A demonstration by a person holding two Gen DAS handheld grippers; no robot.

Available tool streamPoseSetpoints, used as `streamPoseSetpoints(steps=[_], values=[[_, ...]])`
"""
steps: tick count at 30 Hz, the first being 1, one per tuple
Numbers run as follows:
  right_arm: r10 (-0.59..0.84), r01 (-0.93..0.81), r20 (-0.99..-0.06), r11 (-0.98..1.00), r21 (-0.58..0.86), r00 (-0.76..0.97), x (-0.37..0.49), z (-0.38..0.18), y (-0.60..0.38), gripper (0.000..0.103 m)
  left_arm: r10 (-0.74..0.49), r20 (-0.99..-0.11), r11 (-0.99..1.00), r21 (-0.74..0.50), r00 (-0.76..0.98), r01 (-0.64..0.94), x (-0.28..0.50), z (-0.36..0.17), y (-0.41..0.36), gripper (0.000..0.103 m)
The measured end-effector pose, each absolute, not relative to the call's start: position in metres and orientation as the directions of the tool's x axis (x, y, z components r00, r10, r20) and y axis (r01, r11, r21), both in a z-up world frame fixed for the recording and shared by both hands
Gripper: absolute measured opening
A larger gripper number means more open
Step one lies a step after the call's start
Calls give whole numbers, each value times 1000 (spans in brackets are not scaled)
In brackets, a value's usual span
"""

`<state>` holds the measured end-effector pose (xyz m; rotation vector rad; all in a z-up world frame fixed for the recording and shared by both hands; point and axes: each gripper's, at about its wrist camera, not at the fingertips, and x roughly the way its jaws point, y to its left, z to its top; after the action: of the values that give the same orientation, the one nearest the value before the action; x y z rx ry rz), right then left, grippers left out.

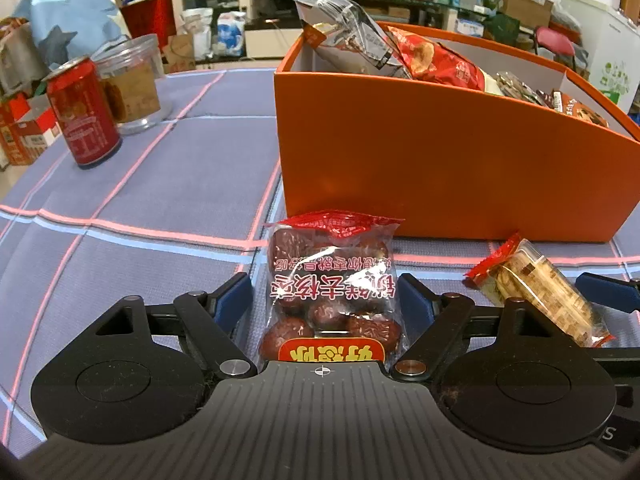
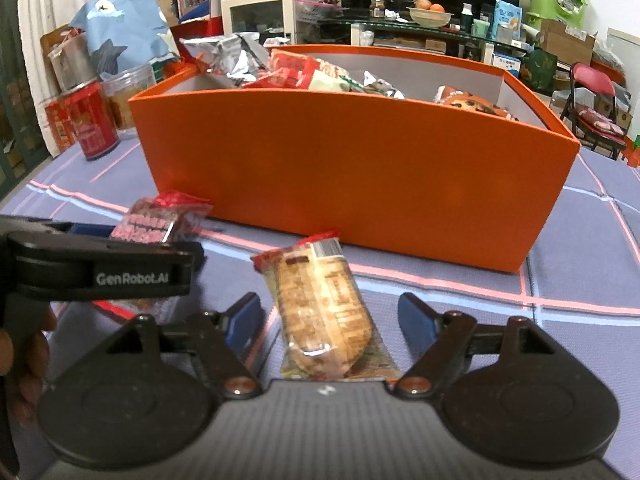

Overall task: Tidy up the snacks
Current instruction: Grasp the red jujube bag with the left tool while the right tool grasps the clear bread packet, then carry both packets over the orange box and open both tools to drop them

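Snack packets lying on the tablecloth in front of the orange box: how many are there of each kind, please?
Red date packet, between the left gripper fingers: 1
Biscuit packet, between the right gripper fingers: 1
Total: 2

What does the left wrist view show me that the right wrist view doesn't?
Left wrist only: the left gripper open around the date packet, seen head-on with the dates inside.

Right wrist only: the right gripper open around the cracker packet, the left gripper's side with its GenRobot.AI label, and the box's far right end.

Both: the orange box holding snack bags, both packets lying on the tablecloth in front of it, the red can and the clear jar.
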<state>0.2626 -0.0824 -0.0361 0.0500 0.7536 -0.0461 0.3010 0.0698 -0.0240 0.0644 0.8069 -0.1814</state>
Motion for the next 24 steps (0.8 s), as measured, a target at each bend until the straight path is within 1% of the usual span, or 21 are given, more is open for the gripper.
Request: streamPoseSetpoints(steps=[7, 9, 10, 11, 12, 13, 17, 22, 24], values=[[-25, 53, -686, 998, 19, 727, 263, -37, -83, 80, -142, -718, 982, -14, 681, 190, 300, -25, 71, 61], [-23, 46, -688, 999, 16, 725, 264, -36, -83, 77, -145, -718, 981, -14, 681, 194, 298, -25, 71, 61], [-20, 39, -689, 999, 12, 725, 264, -36, -83, 67, -147, -719, 980, -15, 679, 197, 298, -25, 71, 60], [-24, 32, -689, 999, -1, 725, 265, -35, -81, 50, -151, -722, 979, -16, 675, 202, 296, -24, 70, 56], [-20, 20, -689, 1000, -9, 724, 265, -33, -80, 43, -157, -725, 977, -16, 671, 211, 294, -23, 69, 45], [-15, 19, -692, 1000, -2, 721, 265, -31, -80, 38, -164, -725, 975, -14, 669, 224, 291, -21, 69, 41], [-4, 21, -696, 1000, 15, 718, 262, -30, -84, 38, -200, -735, 966, -38, 648, 254, 288, -18, 72, 34], [5, 18, -697, 999, 26, 717, 256, -26, -86, 38, -228, -741, 968, -106, 631, 226, 289, -11, 84, 32], [10, 14, -692, 999, 30, 722, 252, -21, -86, 38, -209, -734, 970, -74, 647, 230, 283, -5, 82, 32]])
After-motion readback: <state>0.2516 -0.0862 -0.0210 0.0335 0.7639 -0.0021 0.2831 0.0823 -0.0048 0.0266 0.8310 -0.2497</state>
